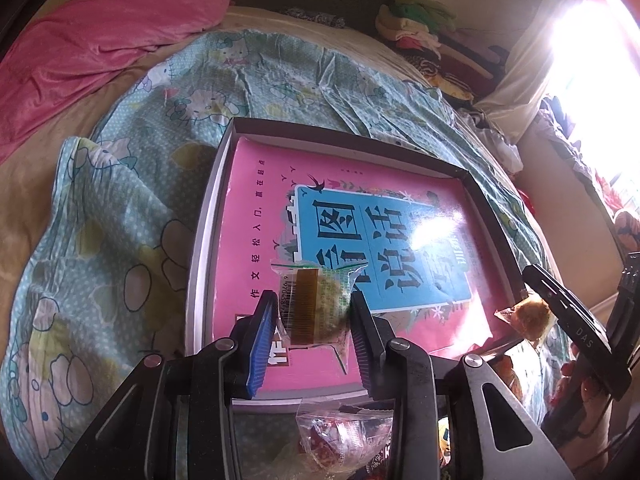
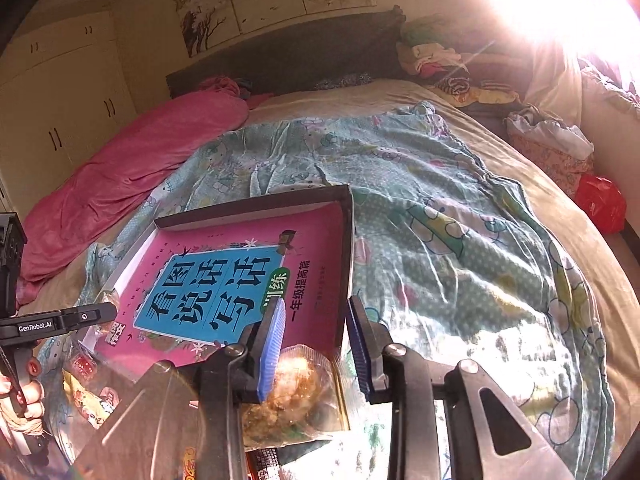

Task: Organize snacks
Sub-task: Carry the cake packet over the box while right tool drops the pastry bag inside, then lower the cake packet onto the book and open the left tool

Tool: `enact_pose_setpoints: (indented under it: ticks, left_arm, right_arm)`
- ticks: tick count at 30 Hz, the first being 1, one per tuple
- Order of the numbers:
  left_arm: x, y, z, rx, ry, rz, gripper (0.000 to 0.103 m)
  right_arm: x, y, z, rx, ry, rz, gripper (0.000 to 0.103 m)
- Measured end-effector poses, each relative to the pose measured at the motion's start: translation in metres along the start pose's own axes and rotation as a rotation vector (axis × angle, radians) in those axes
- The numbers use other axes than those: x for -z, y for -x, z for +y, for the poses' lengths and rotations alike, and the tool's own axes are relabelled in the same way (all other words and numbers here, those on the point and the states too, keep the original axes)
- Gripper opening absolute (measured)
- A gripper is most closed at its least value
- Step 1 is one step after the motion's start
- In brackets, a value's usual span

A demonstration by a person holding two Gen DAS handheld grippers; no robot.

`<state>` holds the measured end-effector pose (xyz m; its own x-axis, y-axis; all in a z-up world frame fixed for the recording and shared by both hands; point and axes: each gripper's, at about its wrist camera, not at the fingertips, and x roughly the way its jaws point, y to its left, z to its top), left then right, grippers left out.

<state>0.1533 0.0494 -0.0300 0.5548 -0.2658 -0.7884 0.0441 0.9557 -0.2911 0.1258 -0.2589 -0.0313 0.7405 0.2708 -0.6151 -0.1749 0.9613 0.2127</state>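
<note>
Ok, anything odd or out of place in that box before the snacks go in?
Yes. The box on the bed holds a pink book that fills nearly its whole floor, an odd thing for a snack box. Each gripper holds a wrapped snack: the left gripper over the book, the right gripper near the box's corner.

We note window glare [image 2: 560, 4] far right of claw, washing out everything behind. Loose snack packets [image 1: 340, 440] below left gripper [image 1: 314, 340] cut by frame edge, labels unreadable. Packet [image 2: 288, 392] under right gripper [image 2: 316, 356] blurred; we cannot tell whether pads press it. Hand [image 2: 24, 392] half cropped.
</note>
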Motion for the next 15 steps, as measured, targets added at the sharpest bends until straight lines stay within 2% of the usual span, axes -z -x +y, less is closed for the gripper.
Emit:
enact_pose_setpoints:
  ticks: [4,15]
  left_arm:
    - [0.001,-0.001,-0.002,-0.007,-0.006,0.008,0.038]
    - [0.004,-0.003,-0.001,-0.027,-0.009,0.028,0.043]
  right_arm:
    - [0.002,0.009,0.003,0.005,0.022,-0.004,0.037]
    - [0.012,0.016,0.03,-0.041,0.115,0.033,0.039]
